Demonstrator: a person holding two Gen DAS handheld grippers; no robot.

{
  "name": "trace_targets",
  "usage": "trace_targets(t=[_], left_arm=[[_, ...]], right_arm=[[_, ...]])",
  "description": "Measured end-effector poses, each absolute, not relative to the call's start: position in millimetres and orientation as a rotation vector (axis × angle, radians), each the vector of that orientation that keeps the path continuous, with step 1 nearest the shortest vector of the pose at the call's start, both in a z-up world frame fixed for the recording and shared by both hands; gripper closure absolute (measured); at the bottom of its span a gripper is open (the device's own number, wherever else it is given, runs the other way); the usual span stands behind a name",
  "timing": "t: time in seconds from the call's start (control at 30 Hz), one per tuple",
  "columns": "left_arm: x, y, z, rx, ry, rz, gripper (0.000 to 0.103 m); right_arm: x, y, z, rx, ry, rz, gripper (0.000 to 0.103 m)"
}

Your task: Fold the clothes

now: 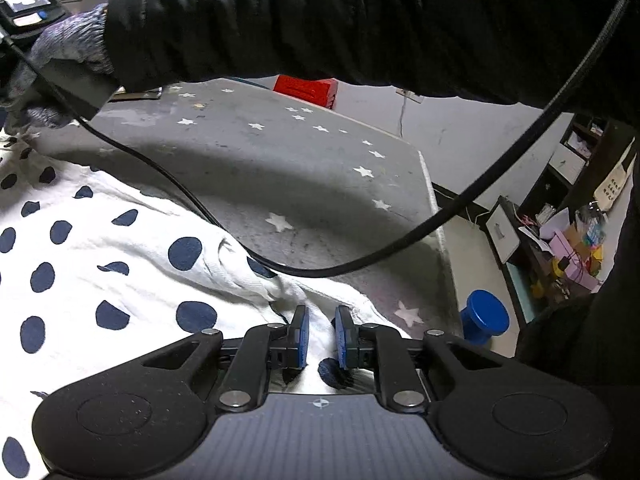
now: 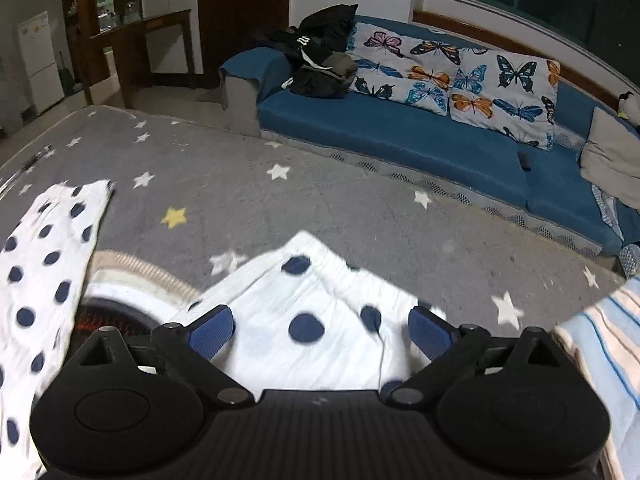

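Observation:
A white garment with dark blue dots [image 1: 120, 264] lies on the grey star carpet [image 1: 280, 168]. In the left wrist view my left gripper [image 1: 322, 322] is down at the garment's crumpled edge, its blue pads [image 1: 302, 326] nearly together with a fold of the white cloth pinched between them. In the right wrist view the same dotted garment [image 2: 304, 312] shows as a pointed corner under my right gripper [image 2: 320, 332], whose jaws stand wide open above the cloth without pressing on it. Another part of the garment [image 2: 44, 264] hangs at the left.
A person's black padded sleeve [image 1: 340, 20] and a black cable [image 1: 400, 248] cross the left wrist view. A blue sofa [image 2: 420, 136] with butterfly cushions [image 2: 460, 76] borders the carpet. A striped cloth [image 2: 600, 344] lies at the right, a round heater [image 2: 120, 300] at the left.

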State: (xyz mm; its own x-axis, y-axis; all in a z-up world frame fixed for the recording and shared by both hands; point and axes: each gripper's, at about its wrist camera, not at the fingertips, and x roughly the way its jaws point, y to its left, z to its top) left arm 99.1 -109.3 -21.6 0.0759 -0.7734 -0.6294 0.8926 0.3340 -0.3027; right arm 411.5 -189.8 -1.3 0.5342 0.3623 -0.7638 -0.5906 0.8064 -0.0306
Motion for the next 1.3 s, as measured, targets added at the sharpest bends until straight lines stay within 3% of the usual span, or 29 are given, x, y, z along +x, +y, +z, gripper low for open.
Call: trace_targets(t=[0.2, 0.77, 0.97, 1.3], left_arm=[[90.6, -111.9, -23.2, 0.185, 0.819, -1.283, 0.088], [56.4, -111.7, -23.3, 0.142, 0.851, -1.289, 0.087], [56.3, -108.1, -11.6, 0.154, 0.809, -1.231, 0.072], [59.0, -120.9, -20.9, 0.159, 0.835, -1.235, 0.072]], right_arm=[[396.8, -209.4, -14.0, -0.318, 0.886, 0.567, 0.011], [352.3, -272.6, -4.6, -0.350, 0.802, 0.269, 0.016], [336.2, -304.7, 7.5, -0.248, 0.818, 0.254, 0.018], [328.7, -317.6, -3.6, -0.335, 0.859, 0.229, 0.020]])
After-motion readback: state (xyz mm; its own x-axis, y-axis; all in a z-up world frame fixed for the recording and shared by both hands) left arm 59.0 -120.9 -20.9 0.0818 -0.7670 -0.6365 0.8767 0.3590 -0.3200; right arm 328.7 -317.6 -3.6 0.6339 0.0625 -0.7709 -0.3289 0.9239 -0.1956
